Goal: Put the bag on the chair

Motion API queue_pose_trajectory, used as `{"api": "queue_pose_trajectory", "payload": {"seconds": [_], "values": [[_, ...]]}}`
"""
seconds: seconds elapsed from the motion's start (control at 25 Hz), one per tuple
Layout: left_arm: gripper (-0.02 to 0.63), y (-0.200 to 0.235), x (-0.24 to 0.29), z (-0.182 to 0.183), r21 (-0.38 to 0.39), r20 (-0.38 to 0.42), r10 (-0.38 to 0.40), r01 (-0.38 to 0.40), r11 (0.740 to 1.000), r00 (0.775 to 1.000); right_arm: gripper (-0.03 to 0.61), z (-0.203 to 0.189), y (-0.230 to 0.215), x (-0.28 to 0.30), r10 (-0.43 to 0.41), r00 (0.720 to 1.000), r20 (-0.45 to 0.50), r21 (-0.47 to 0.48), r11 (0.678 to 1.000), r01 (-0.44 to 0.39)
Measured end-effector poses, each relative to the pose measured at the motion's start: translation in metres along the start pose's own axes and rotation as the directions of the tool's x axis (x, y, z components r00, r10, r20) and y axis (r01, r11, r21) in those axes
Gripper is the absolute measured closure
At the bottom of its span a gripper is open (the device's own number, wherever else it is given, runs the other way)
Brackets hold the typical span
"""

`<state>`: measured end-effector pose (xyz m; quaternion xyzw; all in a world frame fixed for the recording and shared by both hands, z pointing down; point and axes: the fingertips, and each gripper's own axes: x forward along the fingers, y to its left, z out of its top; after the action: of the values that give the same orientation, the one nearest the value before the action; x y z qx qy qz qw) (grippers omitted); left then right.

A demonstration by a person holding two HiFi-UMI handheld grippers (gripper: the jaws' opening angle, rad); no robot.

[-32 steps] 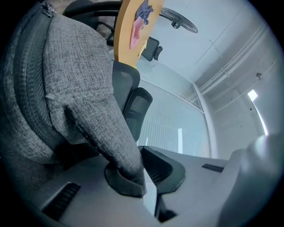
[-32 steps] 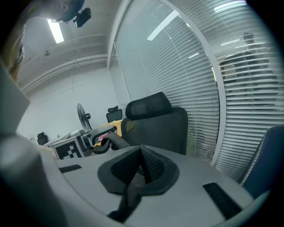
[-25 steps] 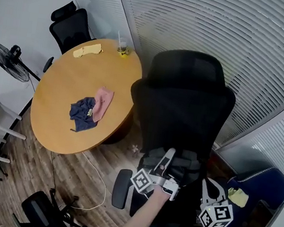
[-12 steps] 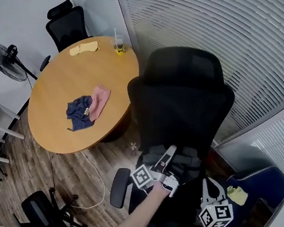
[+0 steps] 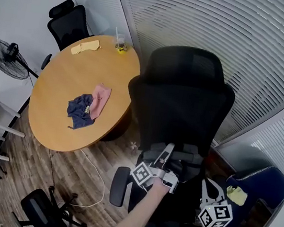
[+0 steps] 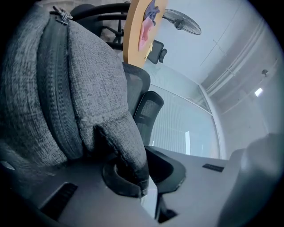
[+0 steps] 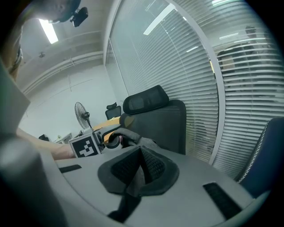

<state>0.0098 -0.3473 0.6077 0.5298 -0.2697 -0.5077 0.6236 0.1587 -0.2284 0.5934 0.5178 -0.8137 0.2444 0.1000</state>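
Shows pale grey shells on left gripper and right gripper; carries black-and-white square-marker cubes; ends in dark ribbed pads.

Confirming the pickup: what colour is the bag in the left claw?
The bag is heathered grey; clearest in the left gripper view.

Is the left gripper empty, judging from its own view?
No: the left gripper has its jaws shut on a fold of the grey bag.
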Motion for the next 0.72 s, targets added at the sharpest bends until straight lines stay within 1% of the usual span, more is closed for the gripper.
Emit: {"api": "queue_pose_trajectory", "payload": {"seconds": [0.2,0.32,0.44,0.72], "values": [[0.58,-0.001,-0.002,-0.004,0.037,-0.02,0.015,-0.014,0.999,1.0,0.566,0.002,0.001,-0.005,0.005,1.0,0.011,-0.008,1.0,-0.005],[0.544,0.0,-0.005,-0.007,0.053,-0.032,0.04,-0.038,0.998,0.999,0.566,-0.002,0.002,-0.011,-0.003,1.0,0.003,-0.02,1.0,0.003],[0.523,0.002,-0.01,-0.007,0.06,-0.031,0.06,-0.058,0.996,0.998,0.566,-0.005,0.004,-0.017,-0.011,1.0,0.002,-0.02,1.0,0.011],[0.523,0.001,-0.023,-0.004,0.07,-0.034,0.08,-0.078,0.995,0.996,0.566,0.001,0.015,-0.024,-0.007,1.0,0.019,-0.035,0.999,0.007]]}}
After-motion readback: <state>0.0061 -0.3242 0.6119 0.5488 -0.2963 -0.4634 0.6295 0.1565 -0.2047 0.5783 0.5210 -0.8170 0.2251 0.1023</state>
